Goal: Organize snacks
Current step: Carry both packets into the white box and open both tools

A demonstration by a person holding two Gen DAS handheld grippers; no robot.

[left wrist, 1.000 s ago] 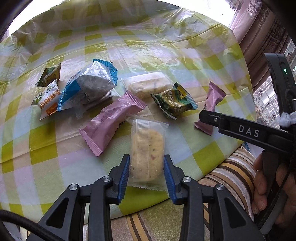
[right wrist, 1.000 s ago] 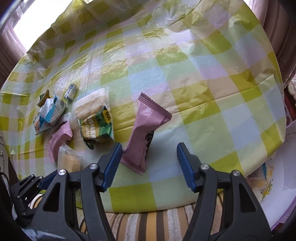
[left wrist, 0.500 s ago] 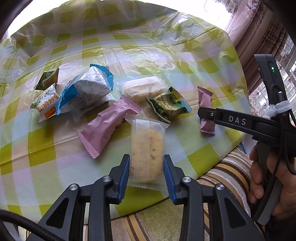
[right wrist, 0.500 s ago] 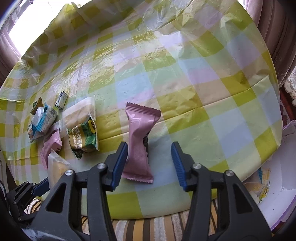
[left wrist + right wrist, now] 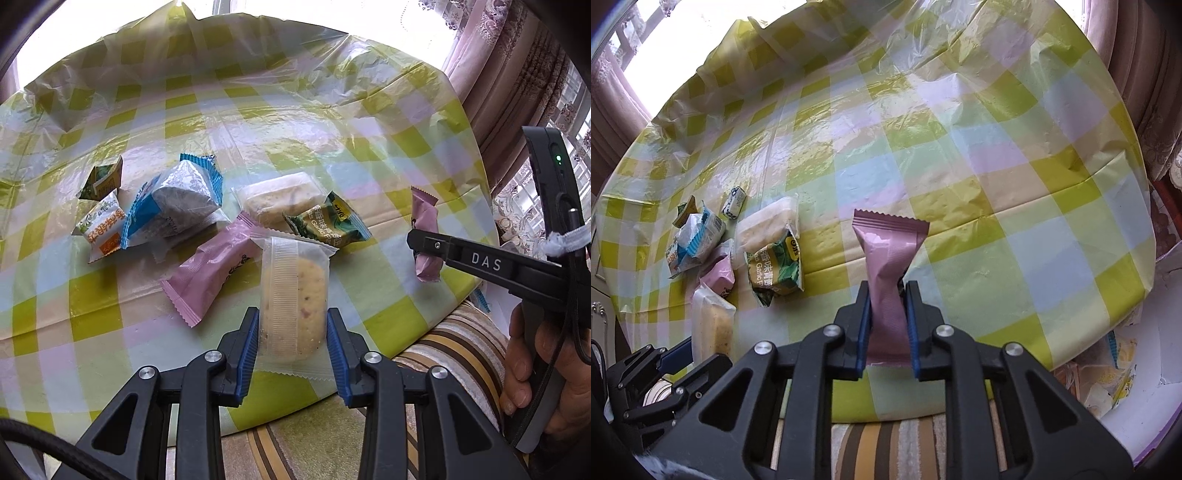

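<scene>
My left gripper [image 5: 292,341] is shut on a clear-wrapped biscuit pack [image 5: 293,299] at the table's near edge; the pack also shows in the right wrist view [image 5: 713,328]. My right gripper [image 5: 886,325] is shut on a pink snack bar [image 5: 890,273], which also shows in the left wrist view [image 5: 424,232] at the right. A second pink bar [image 5: 214,273], a green garlic-flavour packet [image 5: 328,225], another clear biscuit pack [image 5: 280,199], a blue-and-white packet [image 5: 177,203] and small packets [image 5: 101,225] lie clustered on the checked tablecloth [image 5: 258,122].
The right half of the tablecloth [image 5: 1015,177] holds no snacks. A striped cushion [image 5: 886,446] lies below the table's near edge. A white bin with wrappers [image 5: 1108,384] sits at lower right. Curtains [image 5: 517,74] hang at the right.
My right gripper has shut on the pink bar, which was loose between open jaws a second ago. My left gripper has kept hold of the clear biscuit pack and stayed near the table's edge.
</scene>
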